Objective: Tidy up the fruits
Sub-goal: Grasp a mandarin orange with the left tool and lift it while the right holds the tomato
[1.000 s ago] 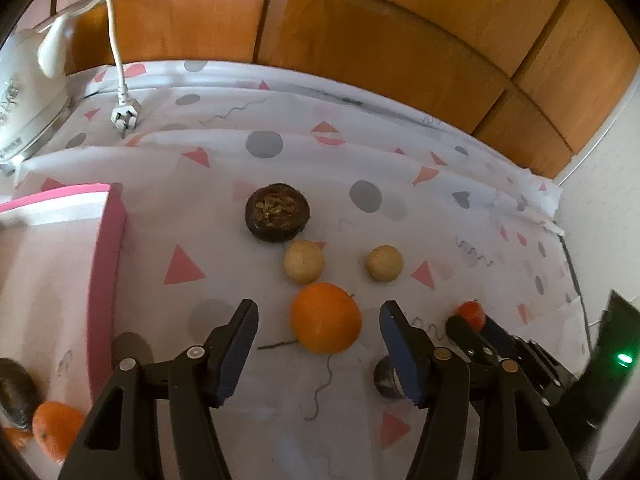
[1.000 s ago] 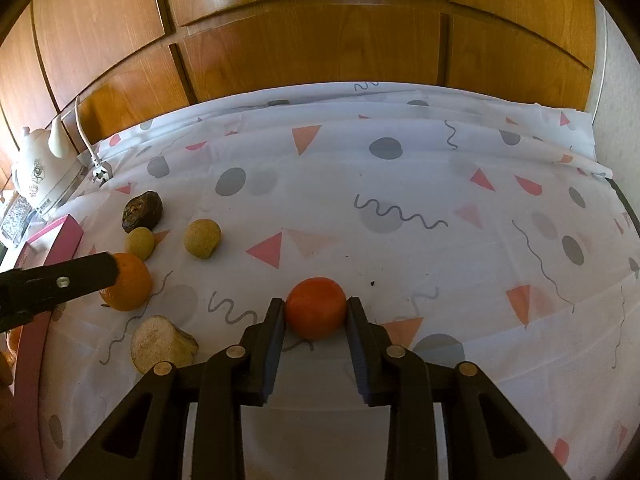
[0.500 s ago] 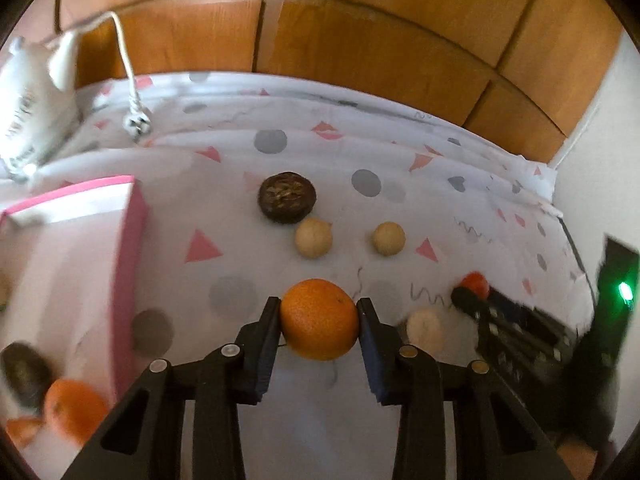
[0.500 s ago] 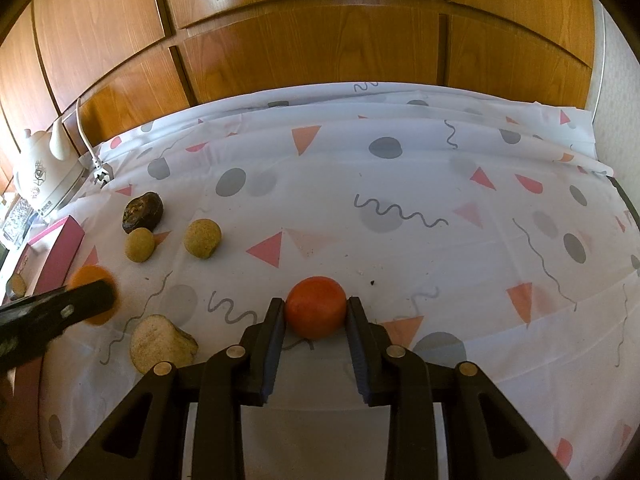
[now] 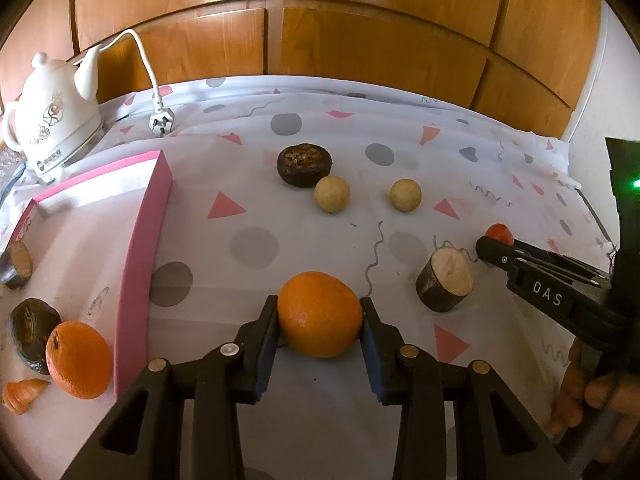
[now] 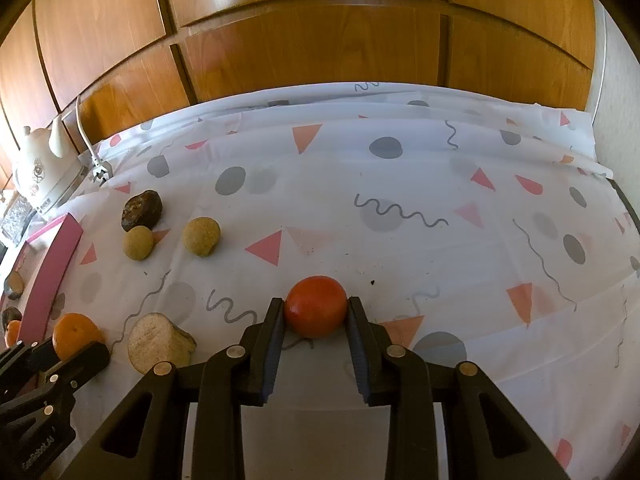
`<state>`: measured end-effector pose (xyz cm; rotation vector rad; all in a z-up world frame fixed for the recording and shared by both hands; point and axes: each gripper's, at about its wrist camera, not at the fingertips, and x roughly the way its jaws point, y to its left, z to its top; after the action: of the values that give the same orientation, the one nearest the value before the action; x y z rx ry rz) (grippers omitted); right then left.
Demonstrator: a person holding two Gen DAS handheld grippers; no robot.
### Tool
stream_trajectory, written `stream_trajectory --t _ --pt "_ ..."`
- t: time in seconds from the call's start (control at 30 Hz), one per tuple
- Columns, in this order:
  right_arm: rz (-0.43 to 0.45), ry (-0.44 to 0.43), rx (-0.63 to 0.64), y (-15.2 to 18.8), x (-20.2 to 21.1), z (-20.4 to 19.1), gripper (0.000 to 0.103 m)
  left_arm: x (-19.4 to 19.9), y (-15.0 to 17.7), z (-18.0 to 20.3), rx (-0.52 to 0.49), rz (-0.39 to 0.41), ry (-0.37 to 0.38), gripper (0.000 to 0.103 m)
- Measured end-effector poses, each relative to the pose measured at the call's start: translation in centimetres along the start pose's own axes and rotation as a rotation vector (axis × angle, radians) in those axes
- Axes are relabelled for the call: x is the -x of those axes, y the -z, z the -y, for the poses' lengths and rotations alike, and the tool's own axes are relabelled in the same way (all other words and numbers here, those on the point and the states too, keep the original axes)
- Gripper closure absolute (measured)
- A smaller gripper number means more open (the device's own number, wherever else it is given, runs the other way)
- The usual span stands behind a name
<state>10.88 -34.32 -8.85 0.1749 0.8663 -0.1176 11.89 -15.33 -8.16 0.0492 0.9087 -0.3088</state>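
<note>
My left gripper (image 5: pixel 319 322) is shut on an orange (image 5: pixel 319 314), held just right of the pink tray (image 5: pixel 140 240). The tray holds another orange (image 5: pixel 78 360), a dark round fruit (image 5: pixel 30 334), a cut piece (image 5: pixel 17 266) and a small orange piece (image 5: pixel 22 394). My right gripper (image 6: pixel 316 316) is shut on a red tomato (image 6: pixel 317 306) low over the cloth. On the cloth lie a dark fruit (image 5: pixel 305 165), two tan balls (image 5: pixel 332 194) (image 5: pixel 405 195) and a cut stump piece (image 5: pixel 445 280). The right gripper also shows in the left wrist view (image 5: pixel 496 246).
A white kettle (image 5: pixel 48 128) with its cord and plug (image 5: pixel 160 122) stands at the back left. Wooden panels (image 5: pixel 360 32) run behind the patterned tablecloth (image 6: pixel 440 220). The tray's rim also shows in the right wrist view (image 6: pixel 52 276).
My left gripper closed on the orange and carried it back and left towards the pink tray. The right gripper has stayed shut on the tomato in place.
</note>
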Motion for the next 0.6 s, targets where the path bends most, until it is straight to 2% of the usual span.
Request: stream_trajectory --t 0.23,0.43,0.6 --pt "0.001 0.007 0.005 0.1 0.0 0.0 0.072 1.1 0.0 -0.4 0.036 -0.028 0.006 0.065" --pt "0.001 0.008 0.006 0.1 0.0 0.0 0.072 4.1 0.2 -1.6 0.065 0.003 0.005 0.065" --pt "0.001 0.011 0.008 0.1 0.0 0.0 0.072 6.9 0.0 -3.5 0.083 0.053 -0.031 0.065"
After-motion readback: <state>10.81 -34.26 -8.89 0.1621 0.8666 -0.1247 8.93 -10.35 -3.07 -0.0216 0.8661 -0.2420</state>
